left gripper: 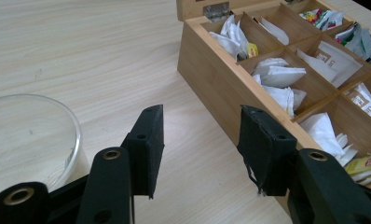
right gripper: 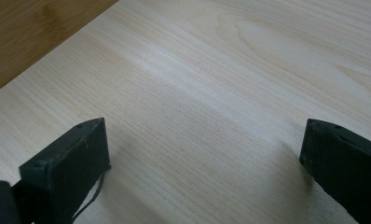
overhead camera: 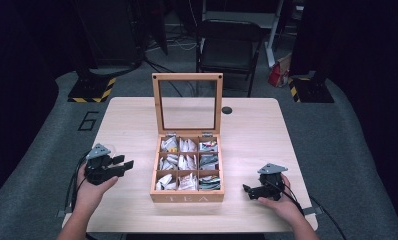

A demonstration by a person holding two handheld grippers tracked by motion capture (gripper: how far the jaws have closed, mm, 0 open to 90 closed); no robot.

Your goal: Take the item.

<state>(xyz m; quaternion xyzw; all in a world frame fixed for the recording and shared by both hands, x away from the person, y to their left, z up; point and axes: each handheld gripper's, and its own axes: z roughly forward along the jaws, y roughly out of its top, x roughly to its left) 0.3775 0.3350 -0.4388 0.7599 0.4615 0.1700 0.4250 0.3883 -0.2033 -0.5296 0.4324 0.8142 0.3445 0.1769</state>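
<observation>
The left gripper (left gripper: 200, 140) has its black jaws spread with only bare tabletop between them, holding nothing. Just beside its left jaw stands a clear round glass bowl (left gripper: 30, 135), cut off by the frame edge and partly hidden behind the jaw mount. In the high view that bowl is barely discernible behind the gripper. Ahead of the jaws sits the open bamboo tea box (left gripper: 211, 79) with nine compartments of paper tea sachets (left gripper: 279, 74); their print is too small to read. The right gripper (right gripper: 204, 158) is likewise spread wide over the pale wooden table (right gripper: 211, 70), grasping nothing, the box's side clipped at the corner.
</observation>
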